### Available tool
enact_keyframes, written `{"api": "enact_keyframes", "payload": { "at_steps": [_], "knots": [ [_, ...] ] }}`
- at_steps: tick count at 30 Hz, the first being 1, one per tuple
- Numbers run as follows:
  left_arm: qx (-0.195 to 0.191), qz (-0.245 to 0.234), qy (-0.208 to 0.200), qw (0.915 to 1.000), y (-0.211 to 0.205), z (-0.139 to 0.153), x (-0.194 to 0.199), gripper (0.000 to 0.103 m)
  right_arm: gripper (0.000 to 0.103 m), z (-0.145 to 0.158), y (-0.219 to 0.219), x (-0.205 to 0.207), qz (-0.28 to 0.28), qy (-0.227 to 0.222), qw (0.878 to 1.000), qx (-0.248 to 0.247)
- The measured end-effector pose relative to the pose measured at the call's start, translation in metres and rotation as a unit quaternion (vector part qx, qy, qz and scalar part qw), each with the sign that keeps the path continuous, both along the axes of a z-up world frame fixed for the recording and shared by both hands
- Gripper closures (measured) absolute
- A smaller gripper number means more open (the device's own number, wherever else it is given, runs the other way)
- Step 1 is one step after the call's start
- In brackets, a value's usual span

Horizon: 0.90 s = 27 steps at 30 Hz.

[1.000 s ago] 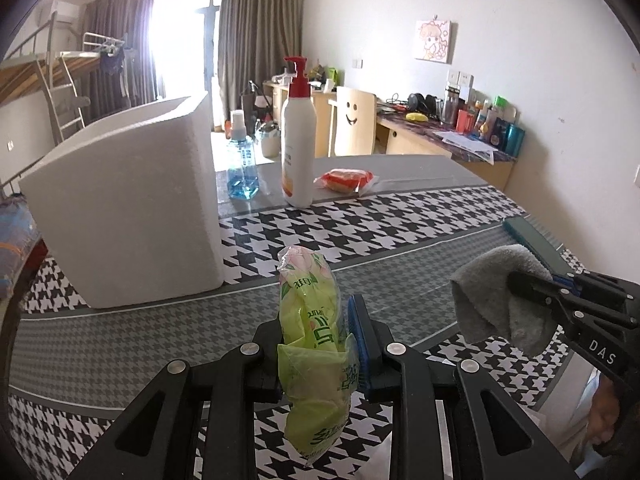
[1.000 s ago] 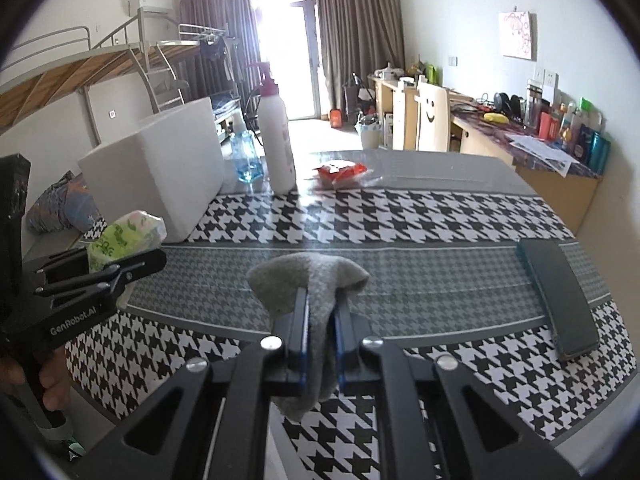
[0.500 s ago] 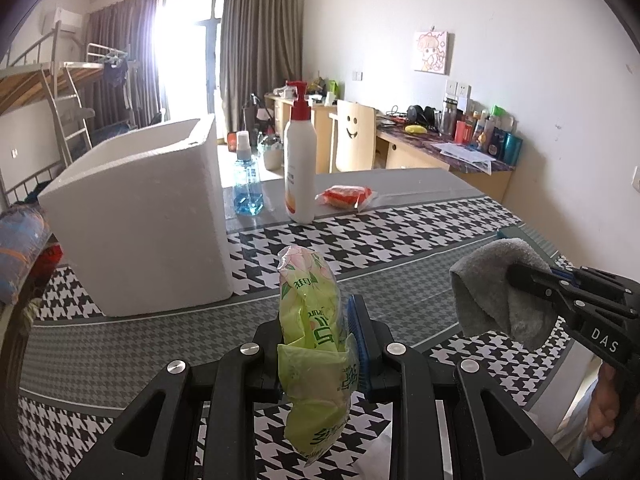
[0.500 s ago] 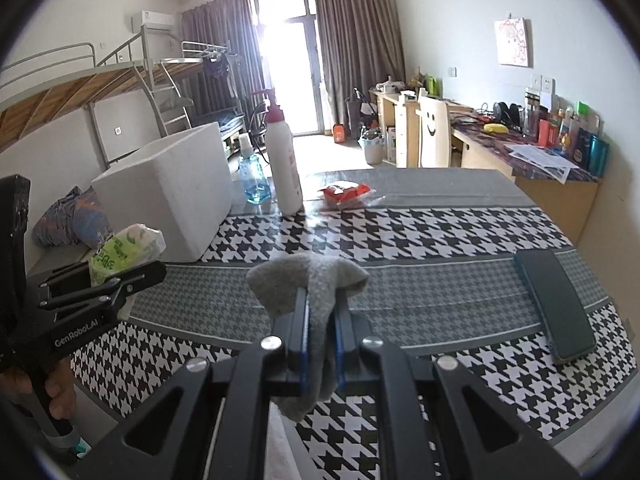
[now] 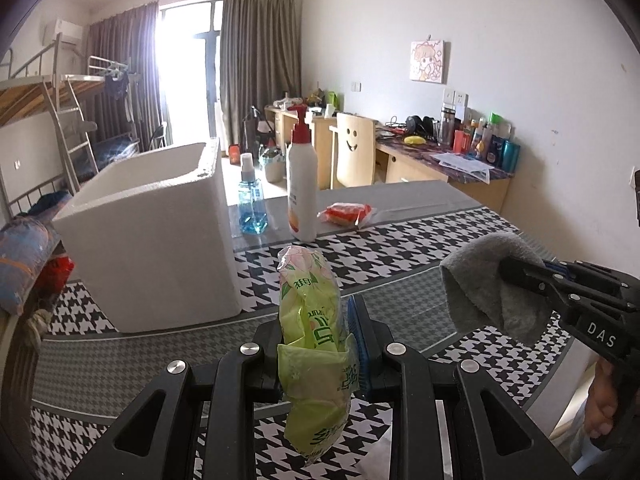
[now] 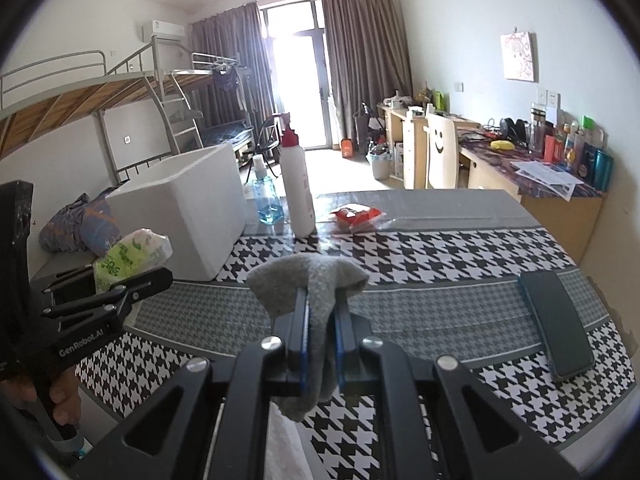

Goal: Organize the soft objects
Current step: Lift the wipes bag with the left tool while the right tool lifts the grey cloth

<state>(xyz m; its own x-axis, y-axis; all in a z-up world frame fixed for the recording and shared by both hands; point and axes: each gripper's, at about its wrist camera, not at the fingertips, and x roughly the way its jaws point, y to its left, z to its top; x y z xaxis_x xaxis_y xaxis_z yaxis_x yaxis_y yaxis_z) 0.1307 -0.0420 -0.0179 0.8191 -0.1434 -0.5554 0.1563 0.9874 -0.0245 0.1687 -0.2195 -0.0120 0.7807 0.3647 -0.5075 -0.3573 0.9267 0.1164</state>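
Table (image 5: 400, 256) with a black and white cloth fills the middle of both views. White foam box (image 5: 160, 240) comes next in size; it stands at the left of the table with its top open. Compared with a second ago, more of the box's inside shows in the left view, and the box sits lower in the frame. I think that means the left hand has lifted its load a little, ready to go over the box wall.

The tall white pump bottle (image 5: 302, 184) and the small blue spray bottle (image 5: 251, 204) stand behind the box, and a dark phone (image 6: 556, 324) lies at the right of the right view.

The left gripper (image 5: 316, 344) pinches a soft green packet (image 5: 312, 340), low in the middle of its view, held above the table. The right gripper (image 6: 320, 320) is pressed tight on a grey sock (image 6: 312, 284), also held in the air. Both soft things are not yet in the box, so dropping them in looks like the next step.
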Motion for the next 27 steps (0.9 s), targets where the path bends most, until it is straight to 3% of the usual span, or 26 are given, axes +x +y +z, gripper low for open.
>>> {"api": "enact_keyframes", "payload": {
  "at_steps": [27],
  "knots": [
    [0.003,0.016,-0.034,0.9993,0.02,0.029,0.007,0.075,0.09,0.02,0.005,0.015,-0.004,-0.026,1.0,0.016]
  ]
}}
